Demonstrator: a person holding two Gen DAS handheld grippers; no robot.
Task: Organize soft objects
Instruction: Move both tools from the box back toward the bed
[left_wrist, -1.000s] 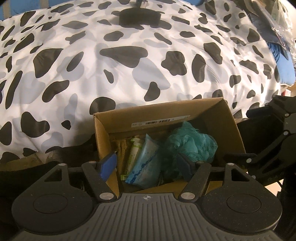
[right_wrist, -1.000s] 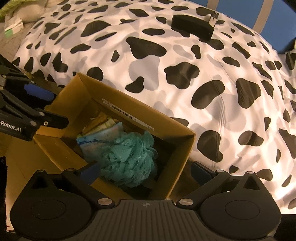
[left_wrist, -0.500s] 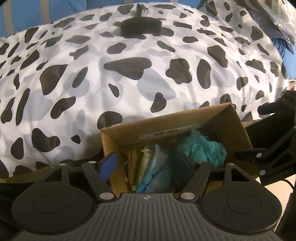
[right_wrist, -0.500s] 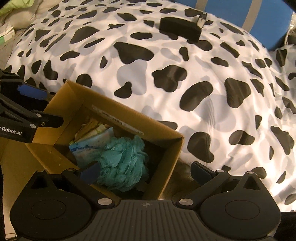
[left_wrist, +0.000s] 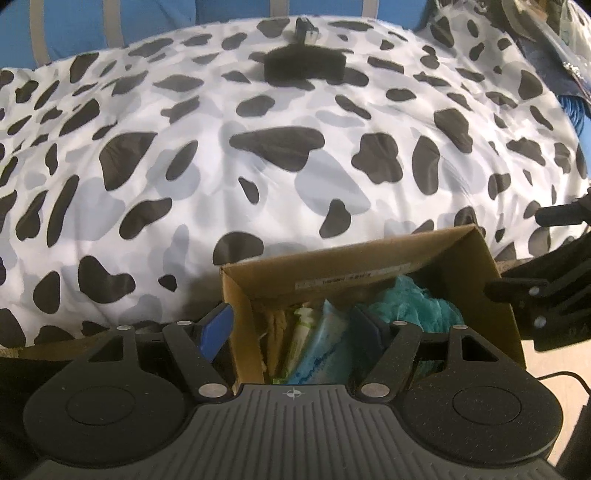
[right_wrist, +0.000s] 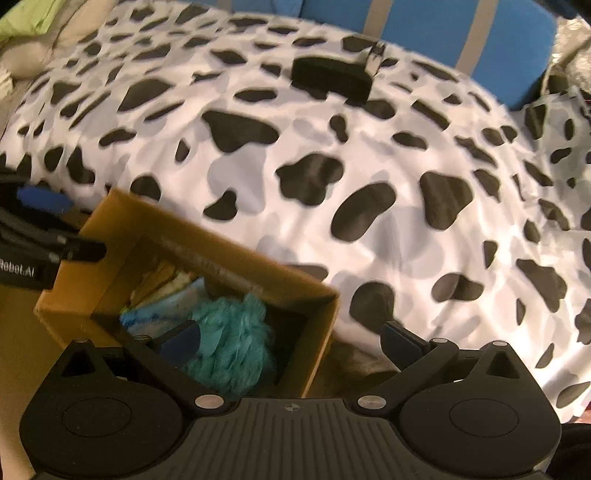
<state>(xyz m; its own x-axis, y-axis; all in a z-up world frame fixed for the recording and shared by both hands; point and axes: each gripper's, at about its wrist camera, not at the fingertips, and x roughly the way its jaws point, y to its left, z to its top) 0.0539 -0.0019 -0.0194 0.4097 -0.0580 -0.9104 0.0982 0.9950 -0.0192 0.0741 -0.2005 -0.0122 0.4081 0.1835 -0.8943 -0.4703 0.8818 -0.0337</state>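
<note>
Box (left_wrist: 461, 254): open carton at the bed edge, by the duvet (left_wrist: 258, 166).
Soft things: teal pouf (right_wrist: 229, 339) at 3 o'clock inside; blue pack (left_wrist: 325, 347) and 2 paler packs at 9.
Left tool (left_wrist: 291, 328): wide, empty, straddling the 9 o'clock wall.
Right tool (right_wrist: 291, 336): wide, empty, straddling the 3 o'clock wall.
Risk: closing now could pinch a thin wall, buckling or tipping the box.

Both wrist views look steeply down from close above the cardboard box (left_wrist: 369, 266), toward the spotted duvet (left_wrist: 258, 155) at twelve o'clock. The left sees the box (right_wrist: 192, 236) centred, the right at eight o'clock (both share the black case (left_wrist: 304, 68)).
</note>
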